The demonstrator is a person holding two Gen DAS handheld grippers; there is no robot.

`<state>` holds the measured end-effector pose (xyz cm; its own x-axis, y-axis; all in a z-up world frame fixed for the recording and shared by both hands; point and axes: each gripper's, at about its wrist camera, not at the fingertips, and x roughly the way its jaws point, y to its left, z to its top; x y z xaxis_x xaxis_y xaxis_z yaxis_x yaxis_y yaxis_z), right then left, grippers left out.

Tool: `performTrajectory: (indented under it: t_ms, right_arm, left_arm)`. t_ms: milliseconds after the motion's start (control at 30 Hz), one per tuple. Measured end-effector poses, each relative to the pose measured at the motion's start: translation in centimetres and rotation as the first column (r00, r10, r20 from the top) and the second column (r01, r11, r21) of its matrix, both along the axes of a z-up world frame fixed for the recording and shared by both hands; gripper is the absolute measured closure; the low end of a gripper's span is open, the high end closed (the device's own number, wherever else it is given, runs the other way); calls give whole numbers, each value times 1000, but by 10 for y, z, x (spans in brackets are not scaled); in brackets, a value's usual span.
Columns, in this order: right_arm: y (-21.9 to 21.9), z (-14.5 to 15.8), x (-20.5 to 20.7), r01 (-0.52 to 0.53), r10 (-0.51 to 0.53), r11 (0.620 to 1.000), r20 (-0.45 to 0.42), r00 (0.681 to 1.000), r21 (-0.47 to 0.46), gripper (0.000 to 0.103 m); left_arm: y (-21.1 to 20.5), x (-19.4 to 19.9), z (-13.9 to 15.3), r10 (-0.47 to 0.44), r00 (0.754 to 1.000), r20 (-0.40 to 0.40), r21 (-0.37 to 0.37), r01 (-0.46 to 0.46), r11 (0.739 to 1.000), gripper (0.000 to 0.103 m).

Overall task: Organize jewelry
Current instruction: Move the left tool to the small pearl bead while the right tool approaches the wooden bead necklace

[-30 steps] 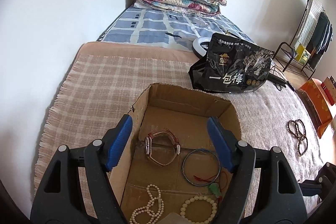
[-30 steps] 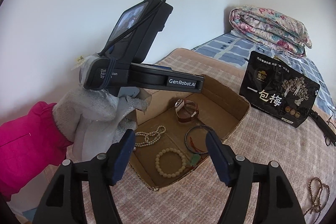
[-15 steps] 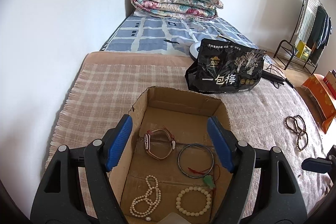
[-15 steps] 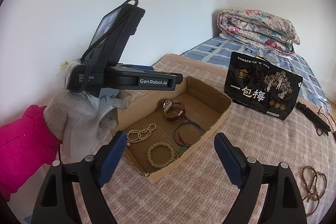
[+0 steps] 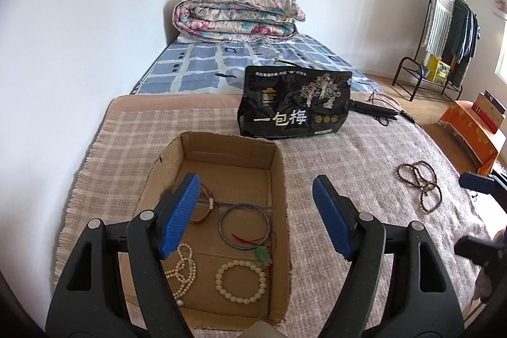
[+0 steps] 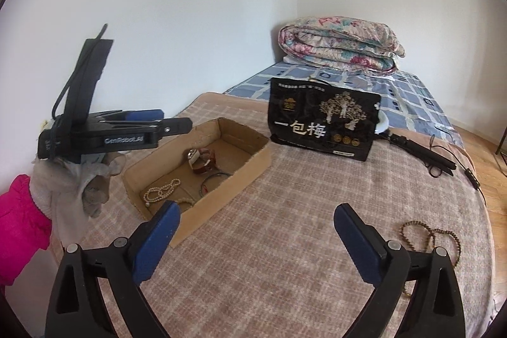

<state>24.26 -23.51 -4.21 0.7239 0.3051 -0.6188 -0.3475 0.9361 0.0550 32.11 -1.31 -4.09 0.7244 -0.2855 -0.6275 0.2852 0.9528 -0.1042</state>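
Observation:
An open cardboard box (image 5: 280, 176) (image 6: 250, 160) sits on the plaid blanket. It holds a brown-strap watch (image 6: 202, 160), a dark bangle (image 5: 244, 225), a pearl necklace (image 5: 183, 268), a cream bead bracelet (image 5: 240, 281) and a green pendant on red cord (image 5: 263, 254). A brown bead string (image 5: 420, 184) (image 6: 434, 233) lies loose on the blanket, to the right of the box. My left gripper (image 5: 253, 217) is open and empty above the box's near right part. My right gripper (image 6: 256, 246) is open and empty over bare blanket, between the box and the bead string.
A black snack bag (image 5: 294, 103) stands behind the box. A black folded tripod with cable (image 6: 424, 156) lies to its right. A folded floral quilt (image 5: 237, 15) sits at the bed's head. An orange box (image 5: 472, 132) and clothes rack (image 5: 443, 30) stand on the floor at right.
Both grippers have pulled back and swung right. The box now sits lower left in both views and the bead string is closer. The right jaws have opened wider.

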Motion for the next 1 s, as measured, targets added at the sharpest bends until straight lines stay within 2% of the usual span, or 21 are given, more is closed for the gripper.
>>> performTrajectory:
  t_ms: [267,533,867,1000]
  right_arm:
    - [-75,4,-14,125,-125,992,0,992,28,3]
    - [-146,4,-24,240,-240,971,1,971,17,4]
    - [-198,-7,-24,285,-286,958,-27,958,-24,5]
    - [-214,-18,-16,274,-276,961,-44,960,-45,9]
  left_arm:
    - [-49,-37,-8,-128,992,-7,13,128,992,27]
    - [-100,-67,-17,-250,968,-26,18,251,968,27]
    - [-162,-93,-35,-373,926,-63,-37,371,928,27]
    - [-185,-103,-45,-425,901,-87,-34,424,905,36]
